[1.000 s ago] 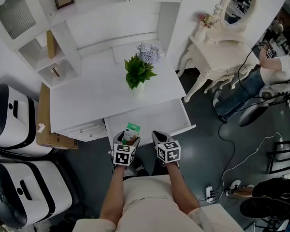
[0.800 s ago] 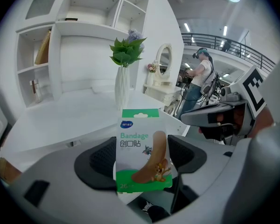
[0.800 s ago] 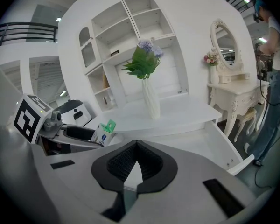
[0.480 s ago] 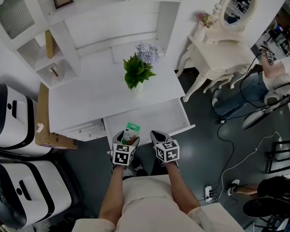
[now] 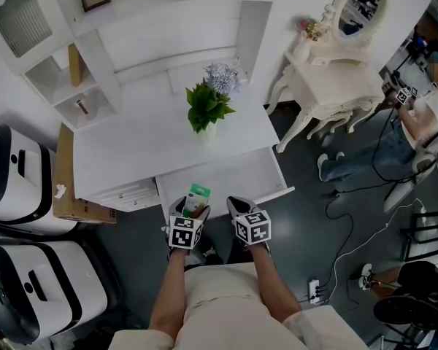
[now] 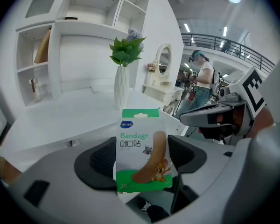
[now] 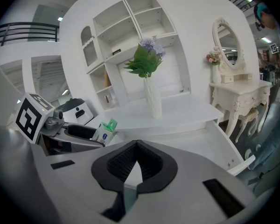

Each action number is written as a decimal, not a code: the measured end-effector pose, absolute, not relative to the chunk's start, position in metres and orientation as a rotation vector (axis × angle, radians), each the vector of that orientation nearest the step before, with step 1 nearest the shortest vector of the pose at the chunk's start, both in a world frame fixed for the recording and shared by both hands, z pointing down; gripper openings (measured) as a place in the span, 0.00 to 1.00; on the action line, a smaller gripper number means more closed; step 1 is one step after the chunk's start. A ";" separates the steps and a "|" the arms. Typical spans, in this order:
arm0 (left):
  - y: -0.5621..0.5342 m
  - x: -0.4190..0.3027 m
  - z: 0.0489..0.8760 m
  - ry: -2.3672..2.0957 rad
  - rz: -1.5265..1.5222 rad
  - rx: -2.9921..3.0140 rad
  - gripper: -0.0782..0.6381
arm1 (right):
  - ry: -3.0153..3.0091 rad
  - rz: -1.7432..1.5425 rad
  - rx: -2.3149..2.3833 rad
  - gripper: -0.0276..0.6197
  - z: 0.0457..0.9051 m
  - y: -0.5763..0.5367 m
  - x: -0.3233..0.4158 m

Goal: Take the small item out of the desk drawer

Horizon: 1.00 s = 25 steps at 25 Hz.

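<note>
A white and green bandage box (image 6: 142, 150) stands upright between the pads of my left gripper (image 6: 141, 161), which is shut on it. From the head view, that box (image 5: 198, 196) and the left gripper (image 5: 192, 207) hover over the front left corner of the open desk drawer (image 5: 274, 192). My right gripper (image 5: 238, 205) hangs beside it at the drawer's front edge. Its jaws (image 7: 136, 158) are shut, pads touching, with nothing between them. The right gripper view also shows the box (image 7: 105, 130) off to the left.
A white vase of green leaves and pale flowers (image 5: 207, 109) stands on the white desk (image 5: 131, 148). Shelves (image 5: 73, 79) rise behind it. Two white machines (image 5: 18, 188) and a cardboard box (image 5: 73, 208) sit at left. A vanity table (image 5: 336, 79), cables and a person (image 5: 416, 115) are at right.
Both grippers and the bandage box stay where they were. Only the person at the far right has shifted.
</note>
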<state>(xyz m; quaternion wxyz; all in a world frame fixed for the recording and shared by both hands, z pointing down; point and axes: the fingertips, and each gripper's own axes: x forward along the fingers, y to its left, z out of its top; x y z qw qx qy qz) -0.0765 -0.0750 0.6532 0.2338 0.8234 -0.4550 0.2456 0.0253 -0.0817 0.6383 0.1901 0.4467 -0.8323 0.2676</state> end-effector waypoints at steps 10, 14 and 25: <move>-0.073 -0.075 0.649 -1.250 0.678 2.257 0.61 | -2.341 0.740 1.237 0.08 0.639 -0.078 0.025; -0.074 -0.075 0.651 -1.245 0.679 2.264 0.61 | -2.342 0.739 1.234 0.08 0.640 -0.079 0.023; -0.074 -0.079 0.658 -1.241 0.673 2.272 0.61 | -2.347 0.732 1.218 0.08 0.640 -0.079 0.017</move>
